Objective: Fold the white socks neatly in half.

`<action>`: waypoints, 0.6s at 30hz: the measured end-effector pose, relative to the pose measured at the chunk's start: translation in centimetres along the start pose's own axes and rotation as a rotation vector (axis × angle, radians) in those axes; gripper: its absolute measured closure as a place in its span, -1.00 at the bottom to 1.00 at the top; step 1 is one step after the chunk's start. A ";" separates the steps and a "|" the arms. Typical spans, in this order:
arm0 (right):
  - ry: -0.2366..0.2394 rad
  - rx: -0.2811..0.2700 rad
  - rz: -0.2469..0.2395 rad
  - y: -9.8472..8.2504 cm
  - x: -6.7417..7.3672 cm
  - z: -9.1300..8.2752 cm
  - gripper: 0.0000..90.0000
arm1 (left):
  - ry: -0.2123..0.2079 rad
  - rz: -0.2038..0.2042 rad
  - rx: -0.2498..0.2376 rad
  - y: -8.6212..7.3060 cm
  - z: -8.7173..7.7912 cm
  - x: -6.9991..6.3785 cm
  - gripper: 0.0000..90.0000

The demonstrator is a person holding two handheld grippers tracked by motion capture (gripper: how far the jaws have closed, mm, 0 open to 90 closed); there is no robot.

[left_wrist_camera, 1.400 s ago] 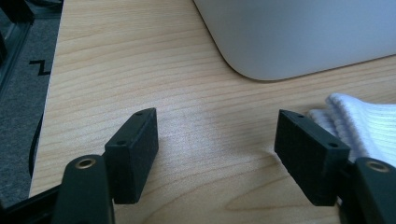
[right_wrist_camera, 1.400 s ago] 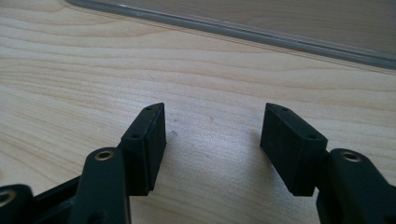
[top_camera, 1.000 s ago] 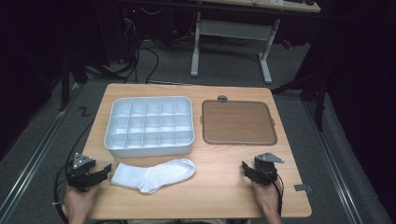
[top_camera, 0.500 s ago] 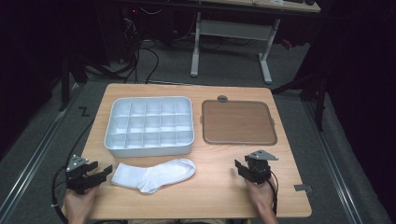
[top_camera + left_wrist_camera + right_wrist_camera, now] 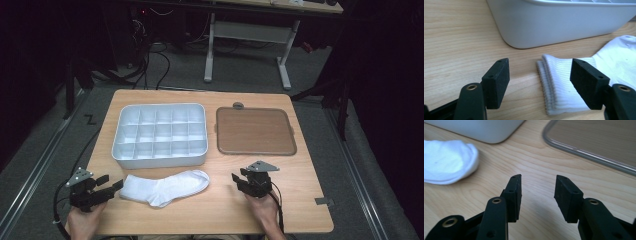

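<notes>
Both grippers are held apart from the sock [image 5: 165,188]. The left gripper [image 5: 540,77] is spread wide, seemingly just short of its cuff. The right gripper [image 5: 537,186], half-open and empty, has just been closing.

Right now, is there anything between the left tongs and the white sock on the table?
Nothing visible stands in the way. The left tongs are open, with the ribbed cuff of the white sock lying on bare wood just ahead of them. The white divided tray sits beyond the sock, not between.
</notes>
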State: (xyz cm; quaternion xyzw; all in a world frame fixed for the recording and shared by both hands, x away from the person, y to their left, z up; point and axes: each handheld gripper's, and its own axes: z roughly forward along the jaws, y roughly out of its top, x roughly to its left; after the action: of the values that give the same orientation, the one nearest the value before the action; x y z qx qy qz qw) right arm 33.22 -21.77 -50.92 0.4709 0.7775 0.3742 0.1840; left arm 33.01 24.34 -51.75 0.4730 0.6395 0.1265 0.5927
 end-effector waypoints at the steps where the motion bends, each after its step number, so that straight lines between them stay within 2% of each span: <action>1: 0.010 -0.001 -0.007 0.1 0.4 0.1 0.30 | -0.001 -0.001 0.005 -0.1 0.1 -0.1 -0.28; 9: 0.088 0.006 -0.040 1.3 2.9 1.5 0.34 | 0.006 -0.012 0.042 -0.8 1.0 -1.0 -0.22; 11: 0.104 0.011 -0.058 1.5 3.4 2.0 0.35 | 0.013 -0.001 0.058 -1.2 1.3 -1.1 -0.21; 14: 0.124 0.014 -0.062 1.7 4.0 2.5 0.35 | 0.027 -0.006 0.079 -1.5 1.7 -1.2 -0.19; 18: 0.147 0.013 -0.067 2.0 4.8 3.0 0.35 | 0.039 0.015 0.079 -1.8 2.1 -1.4 -0.18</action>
State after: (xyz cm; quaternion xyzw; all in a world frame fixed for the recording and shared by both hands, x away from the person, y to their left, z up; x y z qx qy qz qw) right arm 33.96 -15.81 -51.09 0.4171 0.8066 0.3962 0.1355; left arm 33.82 21.46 -52.72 0.4983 0.6518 0.1148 0.5601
